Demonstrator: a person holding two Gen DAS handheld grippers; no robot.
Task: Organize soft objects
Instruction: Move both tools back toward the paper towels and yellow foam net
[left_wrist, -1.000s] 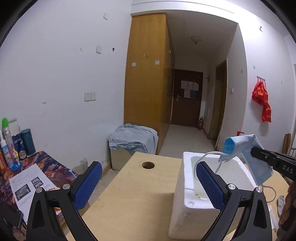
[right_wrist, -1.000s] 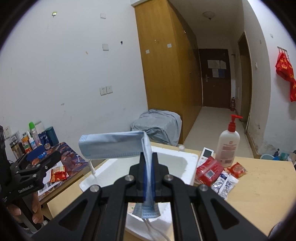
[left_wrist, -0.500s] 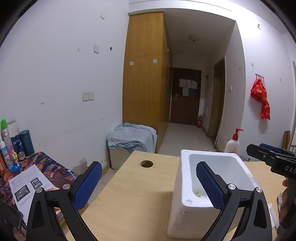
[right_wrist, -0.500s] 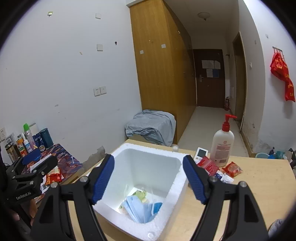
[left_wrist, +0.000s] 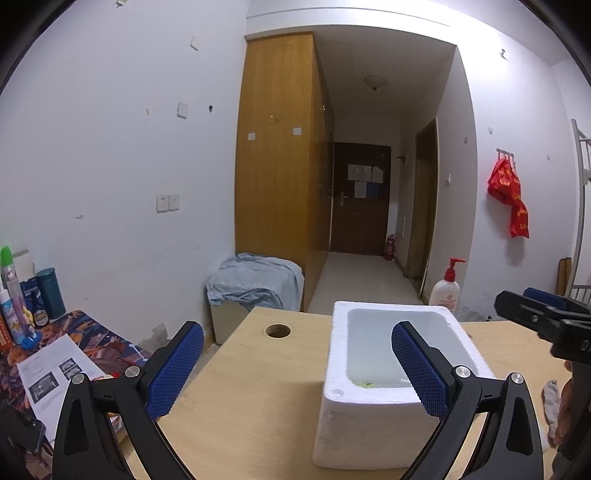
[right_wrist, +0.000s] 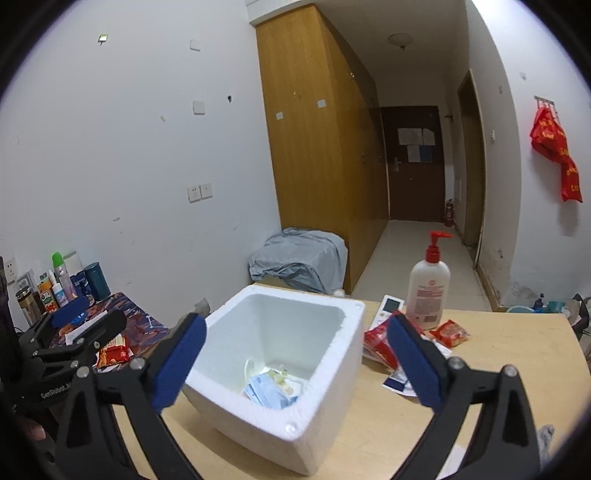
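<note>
mask released into the foam box; both grippers empty

since the earlier frame the blue face mask (right_wrist: 267, 393) has left the right gripper (right_wrist: 295, 360) and now lies on the floor of the white foam box (right_wrist: 343, 354), among a few pale items there. that gripper's jaws are opening, already spread wide, with nothing between the pads; the box interior is seen through the gap.

step in hand: judged to be the end of one deposit. the drop is done and the right tool hangs above the near rim of the box, not yet committed to another item.

left gripper (left_wrist: 295, 365): jaws stand wide apart, holding nothing, on the left side of the box over bare table (left_wrist: 236, 391).

next move, as a judgement: fetch a further soft item. a small grey cloth-like scrap (left_wrist: 550, 391) lies on the table to the right of the box; what it is cannot be told. reaching it calls for swinging away from the box, lowering the open jaws astride the scrap and pinching low, since limp material slips from a shallow grip.

view differences:
- right wrist view alone shows the mask in the box, and the red packets (right_wrist: 380, 343), remote control (right_wrist: 389, 306) and pump bottle (right_wrist: 428, 291) beyond the right side of the box.
- left wrist view shows only a sliver of the box floor, no mask, but does show the cable hole (left_wrist: 277, 330) in the table left of the box, and the right tool entering beyond the right of the box.
</note>
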